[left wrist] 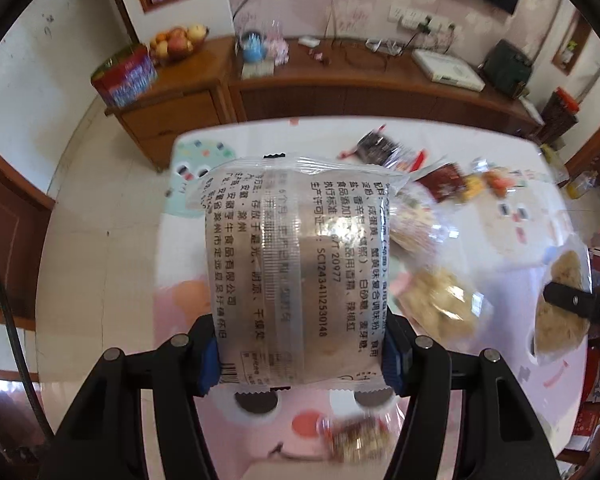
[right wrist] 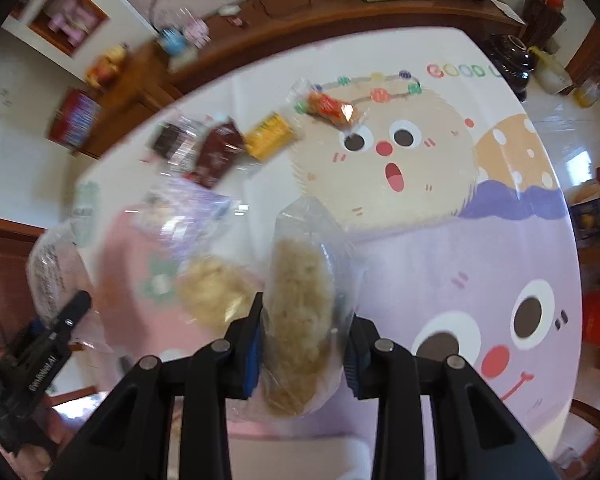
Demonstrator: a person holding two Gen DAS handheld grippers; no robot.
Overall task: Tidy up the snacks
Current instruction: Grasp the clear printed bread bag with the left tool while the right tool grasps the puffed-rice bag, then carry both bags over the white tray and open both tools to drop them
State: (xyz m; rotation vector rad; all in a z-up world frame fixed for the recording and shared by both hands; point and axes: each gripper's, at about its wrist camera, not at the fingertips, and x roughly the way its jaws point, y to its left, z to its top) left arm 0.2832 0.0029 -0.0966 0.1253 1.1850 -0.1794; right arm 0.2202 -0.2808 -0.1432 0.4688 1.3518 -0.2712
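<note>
Left wrist view: left gripper (left wrist: 302, 354) clamps printed snack pack (left wrist: 296, 268) by its sides, lifted clear over table (left wrist: 512, 240). Advice: keep squeeze gentle, carry level.

Right wrist view: right gripper (right wrist: 302, 354) pinches clear pastry bag (right wrist: 300, 312) edge-on, above table. Loose snacks (right wrist: 220, 144) lie beyond; set down beside those, avoid crushing.

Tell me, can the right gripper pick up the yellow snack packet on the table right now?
Probably not yet: the right gripper is already shut on a clear-wrapped crumbly snack. The yellow snack packet itself lies uncovered farther across the table.
</note>
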